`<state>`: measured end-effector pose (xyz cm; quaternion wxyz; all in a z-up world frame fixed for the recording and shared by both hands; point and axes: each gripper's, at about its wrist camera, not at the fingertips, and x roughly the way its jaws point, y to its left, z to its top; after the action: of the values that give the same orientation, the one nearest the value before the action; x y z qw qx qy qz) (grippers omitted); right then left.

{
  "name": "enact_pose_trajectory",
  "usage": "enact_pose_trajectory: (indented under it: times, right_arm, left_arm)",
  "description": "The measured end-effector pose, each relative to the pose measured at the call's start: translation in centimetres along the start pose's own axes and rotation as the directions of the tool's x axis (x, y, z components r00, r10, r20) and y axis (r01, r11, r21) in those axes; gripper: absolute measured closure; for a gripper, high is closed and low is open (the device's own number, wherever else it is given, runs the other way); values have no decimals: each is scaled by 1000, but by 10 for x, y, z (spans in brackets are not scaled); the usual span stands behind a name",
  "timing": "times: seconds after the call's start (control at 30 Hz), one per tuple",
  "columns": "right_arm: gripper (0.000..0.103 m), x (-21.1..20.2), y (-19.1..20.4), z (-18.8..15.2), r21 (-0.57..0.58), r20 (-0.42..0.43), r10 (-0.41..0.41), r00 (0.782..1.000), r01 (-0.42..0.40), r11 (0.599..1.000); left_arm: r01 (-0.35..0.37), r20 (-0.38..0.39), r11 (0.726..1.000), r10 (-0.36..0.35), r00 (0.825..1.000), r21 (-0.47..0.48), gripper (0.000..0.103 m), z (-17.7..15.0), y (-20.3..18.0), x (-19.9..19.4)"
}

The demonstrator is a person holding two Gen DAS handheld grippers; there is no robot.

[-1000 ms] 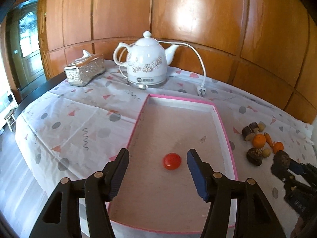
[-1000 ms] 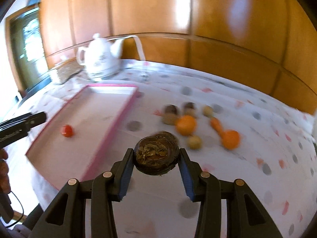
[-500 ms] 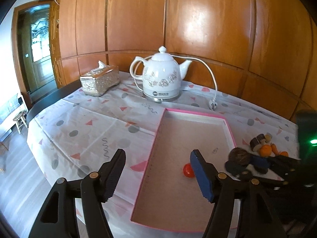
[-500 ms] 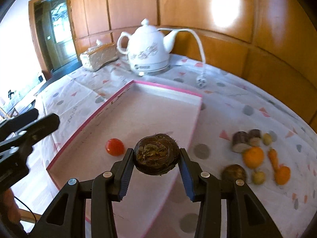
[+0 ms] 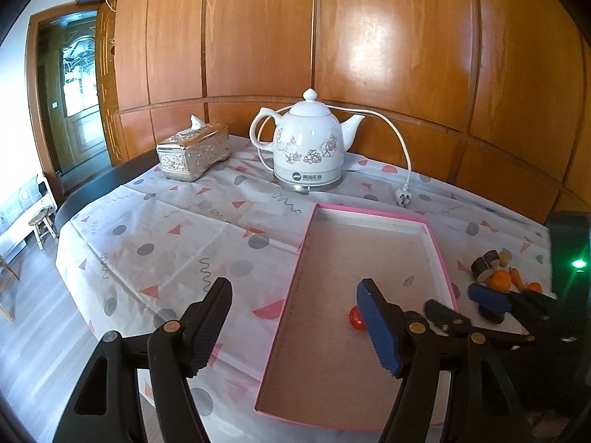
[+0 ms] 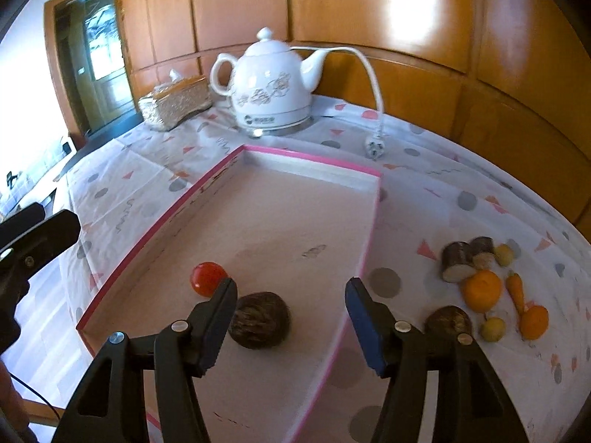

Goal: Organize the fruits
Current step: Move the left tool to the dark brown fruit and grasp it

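Note:
A pink-rimmed tray lies on the table. In it lie a small red tomato and a dark brown round fruit. My right gripper is open just above the brown fruit, with the fruit beside its left finger. My left gripper is open and empty above the tray's near left rim. Right of the tray lie two oranges, a small carrot, another brown fruit, cut dark pieces and small yellow fruits.
A white electric kettle with cord and plug stands behind the tray. A silver tissue box stands at the back left. The patterned tablecloth hangs over the table's left edge. A wooden wall runs behind.
My right gripper has moved over the tray, opened and let the brown fruit down beside the tomato. My left gripper has drawn back to the left.

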<state>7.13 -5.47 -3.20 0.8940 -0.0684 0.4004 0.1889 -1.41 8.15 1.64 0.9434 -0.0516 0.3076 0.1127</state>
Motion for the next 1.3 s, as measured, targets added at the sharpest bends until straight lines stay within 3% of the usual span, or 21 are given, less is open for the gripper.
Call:
enact_pose_trajectory:
  times: [0.4,0.73,0.9,1.07,1.3]
  right_arm:
    - [41,-40,-58,-25,145,64,-128,990,118,982]
    - [41,-55,-122,-58,281,29,-266,964,248,927]
    - [41,-60,-154,-75,332,-7,-339,941,322,887]
    - [41,-64,-181,-94,396,-54,-391,919,379,836]
    - [41,-69,-200,-114,413,-78,-436,896,427,804]
  left_arm:
    - [30,-23,998,-29,999,61,29,-5,-26,2]
    - [108,-70,980,-98,993,168,29,-13,-66,8]
    - [192,-117,958,-170,978,213,29,-17,-93,12]
    - [294,-188,925,-252,949,242,29,-18,-125,20]
    - [361,-250,892,-297,922,271,32,-19,-167,35]
